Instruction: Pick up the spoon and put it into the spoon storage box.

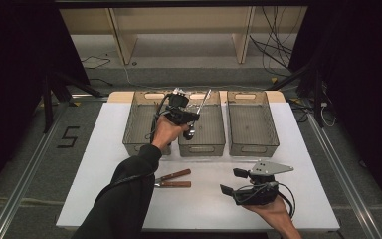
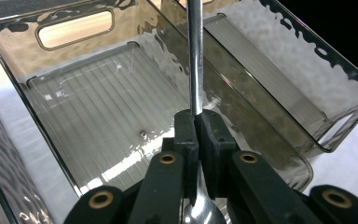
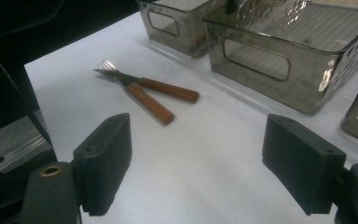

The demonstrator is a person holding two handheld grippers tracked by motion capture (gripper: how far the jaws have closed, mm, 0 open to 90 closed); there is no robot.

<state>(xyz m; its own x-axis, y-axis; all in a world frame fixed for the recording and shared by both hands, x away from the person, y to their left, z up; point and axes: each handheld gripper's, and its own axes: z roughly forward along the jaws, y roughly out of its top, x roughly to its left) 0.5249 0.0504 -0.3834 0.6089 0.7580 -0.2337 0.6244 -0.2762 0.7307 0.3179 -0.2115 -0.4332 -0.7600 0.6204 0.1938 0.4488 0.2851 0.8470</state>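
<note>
Flanking the middle bin (image 1: 202, 130), two bins; wooden-handled cutlery (image 1: 174, 179) nearby.

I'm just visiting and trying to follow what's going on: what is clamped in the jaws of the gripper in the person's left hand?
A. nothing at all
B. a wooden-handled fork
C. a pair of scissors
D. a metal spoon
D. In the left gripper view the left gripper has its jaws shut on a shiny metal spoon, bowl toward the camera and handle pointing out over the middle bin.
</note>
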